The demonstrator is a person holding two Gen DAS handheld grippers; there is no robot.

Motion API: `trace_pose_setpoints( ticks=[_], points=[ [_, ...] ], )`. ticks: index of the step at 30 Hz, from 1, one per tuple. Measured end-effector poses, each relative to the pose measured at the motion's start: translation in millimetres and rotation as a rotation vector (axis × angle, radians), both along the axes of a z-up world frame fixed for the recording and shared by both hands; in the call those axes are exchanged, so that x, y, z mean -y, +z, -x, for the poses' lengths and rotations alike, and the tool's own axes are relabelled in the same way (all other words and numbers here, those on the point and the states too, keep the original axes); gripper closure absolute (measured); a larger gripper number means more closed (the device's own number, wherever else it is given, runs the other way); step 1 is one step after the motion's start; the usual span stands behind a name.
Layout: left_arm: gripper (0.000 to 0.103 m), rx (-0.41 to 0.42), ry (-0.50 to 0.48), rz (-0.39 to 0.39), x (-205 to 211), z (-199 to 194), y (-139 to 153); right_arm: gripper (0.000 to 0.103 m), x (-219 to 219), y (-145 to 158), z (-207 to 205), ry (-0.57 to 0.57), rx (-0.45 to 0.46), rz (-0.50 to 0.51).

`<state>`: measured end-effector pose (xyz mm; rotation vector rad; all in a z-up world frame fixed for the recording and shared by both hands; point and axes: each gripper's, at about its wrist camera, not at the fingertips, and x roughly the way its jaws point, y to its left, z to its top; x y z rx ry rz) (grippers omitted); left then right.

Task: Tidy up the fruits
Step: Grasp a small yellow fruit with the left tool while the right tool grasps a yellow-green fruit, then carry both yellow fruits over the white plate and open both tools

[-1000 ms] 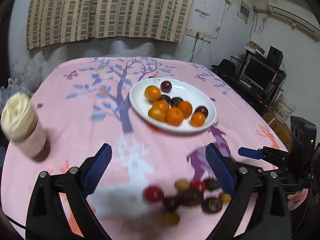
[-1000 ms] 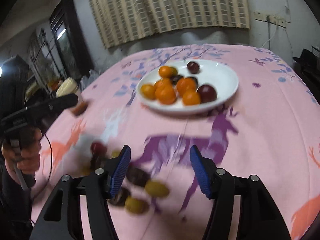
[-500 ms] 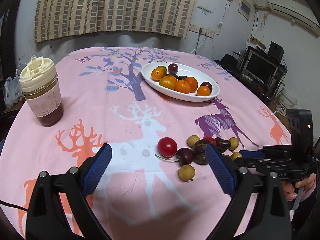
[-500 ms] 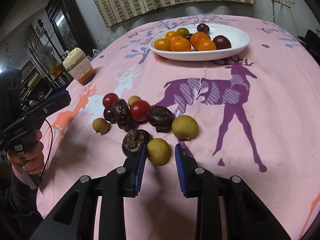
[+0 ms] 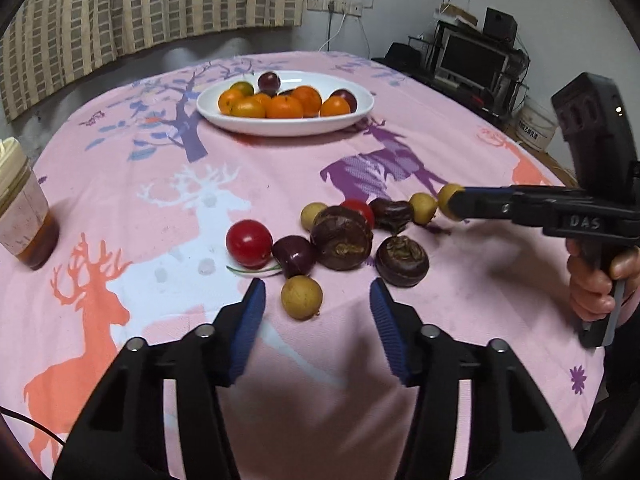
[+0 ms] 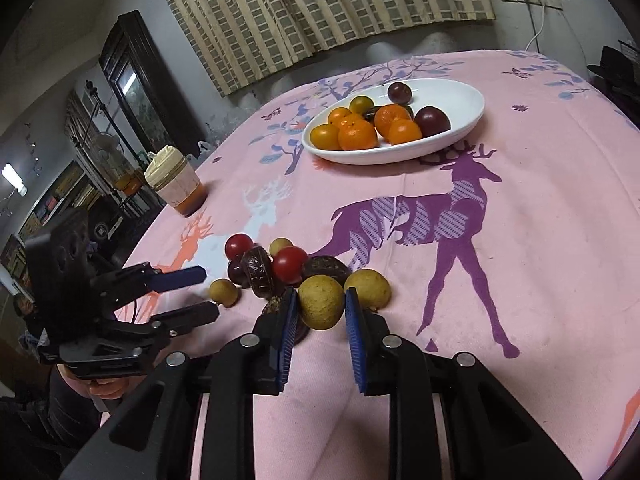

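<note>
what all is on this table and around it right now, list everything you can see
tablecloth: one, pink with deer and tree prints, covers the table
plate: one, white, oval, far side
orange fruits: about six, orange, heaped in the plate
dark plums: at least two, dark purple, in the plate
cherry tomatoes: two, red, in the loose pile near the grippers
wrinkled brown fruits: three, dark brown, same pile
small dark fruit: one, purple, beside a tomato
yellow-brown round fruit: four, around the pile
cup: one, cream lid, brown liquid, left edge
left gripper: fingers open and just been closing, one yellow-brown round fruit between the tips, untouched
right gripper: fingers clamped on another yellow-brown round fruit
</note>
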<state>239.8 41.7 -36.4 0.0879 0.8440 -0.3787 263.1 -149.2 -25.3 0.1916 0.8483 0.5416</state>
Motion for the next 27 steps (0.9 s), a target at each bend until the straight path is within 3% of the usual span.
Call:
trace_pose_setpoints(
  ticks=[5, 7, 13, 16, 21, 25, 27],
  points=[
    [0.056, -0.018, 0.006, -0.033, 4.6, -3.1, -10.1, 0.078, 1.2, 3.4, 1.2, 0.003, 0.016, -0.004],
    [0.064, -0.033, 0.013, -0.042, 5.3, -6.3, -13.4, 0.078, 0.8, 2.9, 1.3, -0.001, 0.021, 0.001],
    [0.079, -0.052, 0.033, -0.037, 1.8, -11.1, -17.0, 0.078, 1.7, 3.9, 3.0, -0.009, 0.036, 0.011],
    [0.08, -0.061, 0.039, -0.009, -2.3, -10.2, -14.1, 0.078, 3.1, 5.6, 4.5, -0.019, 0.051, 0.008],
    [0.08, -0.016, 0.032, 0.122, -11.6, -18.4, 30.6, 0.078, 7.4, 24.5, -2.0, -0.036, 0.089, -0.025],
    [0.08, 0.06, 0.023, 0.112, 3.9, -68.3, 77.9, 0.079, 8.0, 57.4, -39.2, -0.131, 0.194, 0.013],
    [0.08, 0.065, 0.034, 0.112, 13.1, -104.7, 88.3, 0.079, 6.4, 67.9, -69.3, -0.18, 0.243, 0.032]
  ],
)
